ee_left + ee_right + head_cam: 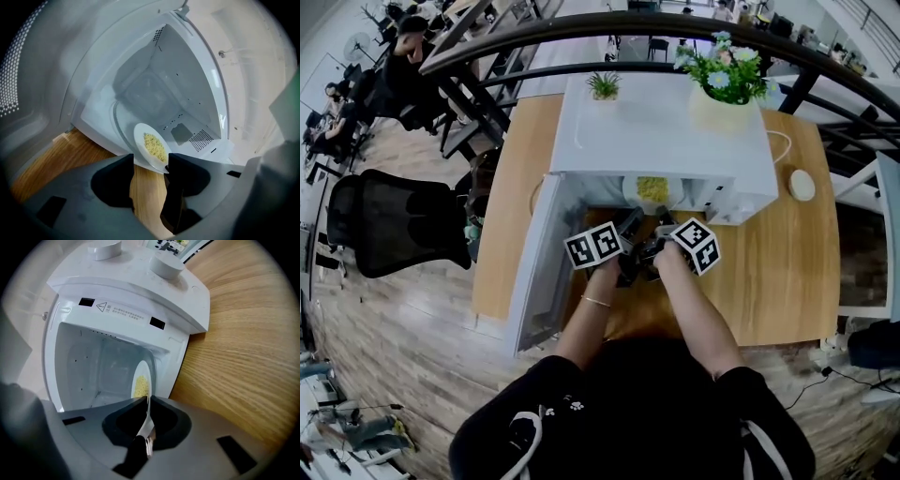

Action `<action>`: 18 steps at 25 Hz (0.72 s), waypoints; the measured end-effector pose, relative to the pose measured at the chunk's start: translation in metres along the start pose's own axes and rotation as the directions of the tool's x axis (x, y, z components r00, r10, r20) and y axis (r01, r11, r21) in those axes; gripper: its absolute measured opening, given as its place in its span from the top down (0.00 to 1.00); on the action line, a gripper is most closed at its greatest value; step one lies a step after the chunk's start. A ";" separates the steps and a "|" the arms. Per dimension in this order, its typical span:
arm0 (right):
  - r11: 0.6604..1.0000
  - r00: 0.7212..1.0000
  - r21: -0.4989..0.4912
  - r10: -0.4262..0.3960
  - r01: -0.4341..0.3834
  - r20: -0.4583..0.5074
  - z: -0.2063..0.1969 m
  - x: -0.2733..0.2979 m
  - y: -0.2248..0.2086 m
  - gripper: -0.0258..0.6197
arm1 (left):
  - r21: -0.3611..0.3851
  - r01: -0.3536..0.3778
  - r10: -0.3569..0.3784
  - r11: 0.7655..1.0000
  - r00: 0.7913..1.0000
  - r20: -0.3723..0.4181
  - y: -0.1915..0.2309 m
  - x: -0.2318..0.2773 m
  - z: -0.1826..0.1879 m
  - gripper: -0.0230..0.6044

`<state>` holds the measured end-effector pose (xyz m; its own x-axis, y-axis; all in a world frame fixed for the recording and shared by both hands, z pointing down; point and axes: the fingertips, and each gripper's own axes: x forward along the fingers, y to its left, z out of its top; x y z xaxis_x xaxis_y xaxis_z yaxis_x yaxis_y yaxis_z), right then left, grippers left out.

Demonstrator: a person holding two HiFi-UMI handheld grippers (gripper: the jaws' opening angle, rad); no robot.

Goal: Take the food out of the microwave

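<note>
Plate of food [652, 190]: a white plate with a yellow, grainy heap in its middle. It sits at the mouth of the microwave [661, 131], with its near rim toward the person.
Door [539, 262]: swung fully open to the left, so the way out is clear.
Left gripper [151, 159]: its jaws stand apart, with bare wood showing between them. The plate's near rim lies right at their tips, touching the right-hand one, but they do not clamp it.
Right gripper [146, 399]: its jaws are closed on the plate's rim, which shows edge-on as a thin white line between them. This gripper alone has the hold.
Table [778, 281]: bare wood in front of the microwave and to its right, with room for the plate.
Step in hand: by my reading, the grasp is made and the plate is ready to be drawn out.
Next move: pull straight back toward the person with the plate level so the heap does not slide. Closing the left jaws on the rim would steady the one-sided hold before the plate goes down on the table.
</note>
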<state>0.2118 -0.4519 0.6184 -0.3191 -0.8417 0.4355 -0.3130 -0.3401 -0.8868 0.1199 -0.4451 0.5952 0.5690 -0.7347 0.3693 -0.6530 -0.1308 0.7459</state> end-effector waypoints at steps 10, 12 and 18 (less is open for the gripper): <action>0.996 0.996 0.062 0.069 -0.066 -0.048 0.000 -0.020 -0.003 0.94 | -0.061 0.065 -0.064 0.996 0.998 0.006 -0.010 0.005 -0.005 0.62; 0.995 0.996 0.068 0.073 -0.069 -0.051 -0.001 -0.022 -0.005 0.94 | -0.075 0.047 -0.047 0.996 0.999 0.006 -0.007 0.005 -0.007 0.63; 0.994 0.994 0.079 0.085 -0.080 -0.064 -0.001 -0.026 -0.006 0.94 | -0.130 0.030 -0.026 0.991 0.999 0.028 0.004 -0.001 -0.011 0.85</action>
<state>0.2212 -0.4272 0.6127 -0.4013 -0.8390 0.3674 -0.2145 -0.3038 -0.9283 0.1221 -0.4377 0.6035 0.5716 -0.7496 0.3337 -0.5650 -0.0647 0.8225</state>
